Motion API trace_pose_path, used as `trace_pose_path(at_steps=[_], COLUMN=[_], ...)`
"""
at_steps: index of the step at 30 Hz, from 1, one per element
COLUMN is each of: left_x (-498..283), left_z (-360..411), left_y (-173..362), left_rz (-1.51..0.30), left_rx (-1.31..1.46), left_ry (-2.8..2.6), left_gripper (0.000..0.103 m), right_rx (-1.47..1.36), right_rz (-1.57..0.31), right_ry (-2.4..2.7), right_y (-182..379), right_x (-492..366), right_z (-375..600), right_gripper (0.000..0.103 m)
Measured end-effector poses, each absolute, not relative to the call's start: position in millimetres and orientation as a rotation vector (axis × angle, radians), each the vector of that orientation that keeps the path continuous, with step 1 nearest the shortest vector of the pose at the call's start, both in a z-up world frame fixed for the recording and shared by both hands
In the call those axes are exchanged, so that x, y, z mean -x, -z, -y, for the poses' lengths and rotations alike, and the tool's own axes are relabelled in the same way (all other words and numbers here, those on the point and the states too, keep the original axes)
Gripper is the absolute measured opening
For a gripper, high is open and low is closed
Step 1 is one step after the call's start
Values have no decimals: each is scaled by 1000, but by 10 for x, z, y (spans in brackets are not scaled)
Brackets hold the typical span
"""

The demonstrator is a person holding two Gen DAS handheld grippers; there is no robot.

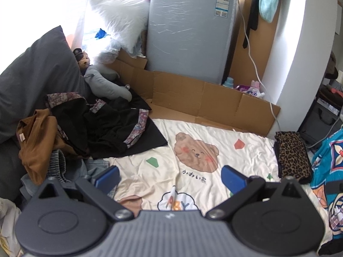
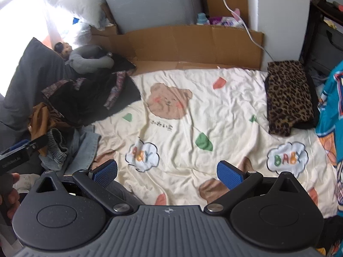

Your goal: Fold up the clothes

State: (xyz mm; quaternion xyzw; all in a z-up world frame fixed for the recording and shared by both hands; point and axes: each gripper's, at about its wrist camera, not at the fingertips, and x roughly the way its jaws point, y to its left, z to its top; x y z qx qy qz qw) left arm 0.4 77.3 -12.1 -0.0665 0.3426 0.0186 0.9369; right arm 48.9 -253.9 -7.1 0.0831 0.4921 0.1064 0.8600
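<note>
One piece already lies folded: the leopard-print garment [image 2: 288, 98] sits as a neat rectangle at the far right edge of the bear-print blanket [image 2: 193, 117], close to the cardboard [image 2: 193, 40] along the wall. Whether this session put it there, the pictures cannot say, but it is in the state the task wants.

What is left sits on your left. The pile of clothes [image 1: 70, 132] is heaped against the dark pillow [image 1: 36, 70]: a black garment with patterned trim [image 1: 111, 126] on top, a brown top [image 1: 36, 141] slumped in front of it, and jeans [image 2: 70, 147] bunched nearest you with the elastic waistband showing. None of these is flat or squared (the black one spills partly onto the blanket, the others overlap each other). So by my reading you are somewhere in the middle, with one item stacked and at least three loose.

Your left gripper [image 1: 170, 176] hovers over the near part of the blanket with its jaws spread wide and nothing between the blue pads; the left pad sits just over the edge of the jeans. Your right gripper [image 2: 167, 171] is likewise spread and empty above the blanket, and the left gripper's side shows at its far left.

The middle of the blanket is free of clothes, so there is room to lay a garment flat. The jeans are the nearest loose piece to your left jaws, though the pictures do not settle which one you mean to take.
</note>
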Motion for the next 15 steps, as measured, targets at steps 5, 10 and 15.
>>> trace_pose_path(at_steps=[5,10,15], left_x=[-45,-97,-201], left_z=[-846,-926,-1066], left_y=[169,239,363], left_rz=[-703,-695,-696], left_rx=[142,135,134], left_ry=[-42,-50,-72], left_gripper=[101,100,98], right_rx=[-144,-174,-191], right_rz=[-1010,-1032,-1023], right_ry=[-265,-323,-374], right_y=[61,113,127], right_x=[-548,-616,-655], right_z=[2476,2469,2436], right_gripper=[102,101,101])
